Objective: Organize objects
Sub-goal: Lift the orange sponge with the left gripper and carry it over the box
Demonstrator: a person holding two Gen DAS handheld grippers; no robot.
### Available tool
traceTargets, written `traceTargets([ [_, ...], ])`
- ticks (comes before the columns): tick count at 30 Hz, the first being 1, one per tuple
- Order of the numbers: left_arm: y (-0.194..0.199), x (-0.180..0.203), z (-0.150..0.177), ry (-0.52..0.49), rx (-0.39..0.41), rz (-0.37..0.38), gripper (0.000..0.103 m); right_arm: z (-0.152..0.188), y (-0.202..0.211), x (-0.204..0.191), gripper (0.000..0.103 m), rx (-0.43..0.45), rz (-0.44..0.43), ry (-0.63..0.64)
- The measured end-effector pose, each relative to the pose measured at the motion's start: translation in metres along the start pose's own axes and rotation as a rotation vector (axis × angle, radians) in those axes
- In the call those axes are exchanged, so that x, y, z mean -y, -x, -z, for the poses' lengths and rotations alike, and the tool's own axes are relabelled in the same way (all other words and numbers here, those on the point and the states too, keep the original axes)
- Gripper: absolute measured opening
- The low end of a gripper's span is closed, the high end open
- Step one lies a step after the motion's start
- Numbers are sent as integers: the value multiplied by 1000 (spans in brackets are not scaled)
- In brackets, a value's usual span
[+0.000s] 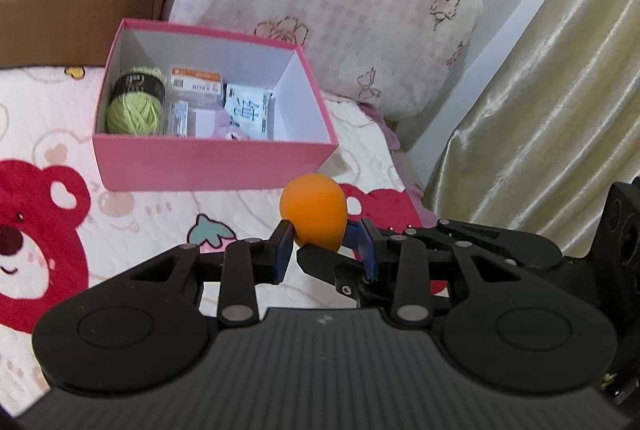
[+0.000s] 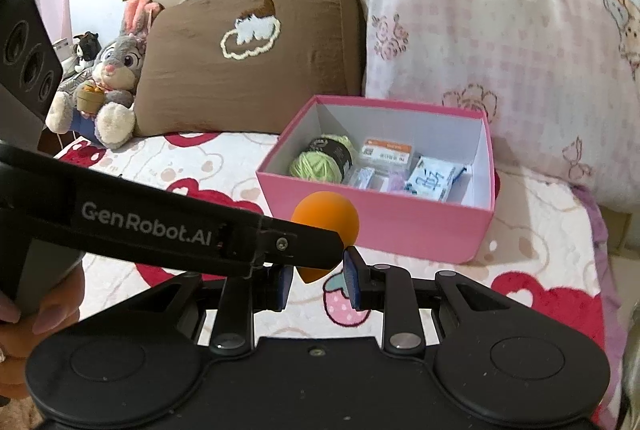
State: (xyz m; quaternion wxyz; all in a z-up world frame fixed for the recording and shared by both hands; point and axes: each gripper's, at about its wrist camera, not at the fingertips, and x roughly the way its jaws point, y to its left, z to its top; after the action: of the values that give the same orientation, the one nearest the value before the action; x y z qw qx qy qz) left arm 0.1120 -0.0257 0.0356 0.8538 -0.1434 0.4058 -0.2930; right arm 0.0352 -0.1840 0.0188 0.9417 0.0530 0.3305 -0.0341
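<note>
An orange egg-shaped sponge (image 1: 314, 211) sits between the pads of my left gripper (image 1: 326, 244), which is shut on it just above the bedspread. In the right wrist view the same sponge (image 2: 326, 216) shows, its narrow tip hanging between the fingers of my right gripper (image 2: 318, 280), which stand apart from it. The left gripper's arm crosses in front of the right gripper. A pink open box (image 1: 208, 158) lies just beyond; it also shows in the right wrist view (image 2: 384, 226). It holds green yarn (image 1: 134, 110), small packets and a white pouch (image 2: 434, 180).
A bedspread (image 1: 132, 214) with red bears covers the bed. A brown pillow (image 2: 248, 70) and a pink checked pillow (image 2: 500, 62) lean behind the box. A plush rabbit (image 2: 108, 78) sits at the far left. A gold curtain (image 1: 552, 90) hangs on the right.
</note>
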Motion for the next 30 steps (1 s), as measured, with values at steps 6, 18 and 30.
traceTargets([
  [6,18,12,-29,-45,0,-24,33,-32,14,-13,31,12,27,78],
  [18,2,-9,-99,19,43,-34,33,-99,-17,12,31,42,7,76],
  [30,-107,-91,-124,100,-7,-91,32,-108,-146,60,31,-106,-22,-59],
])
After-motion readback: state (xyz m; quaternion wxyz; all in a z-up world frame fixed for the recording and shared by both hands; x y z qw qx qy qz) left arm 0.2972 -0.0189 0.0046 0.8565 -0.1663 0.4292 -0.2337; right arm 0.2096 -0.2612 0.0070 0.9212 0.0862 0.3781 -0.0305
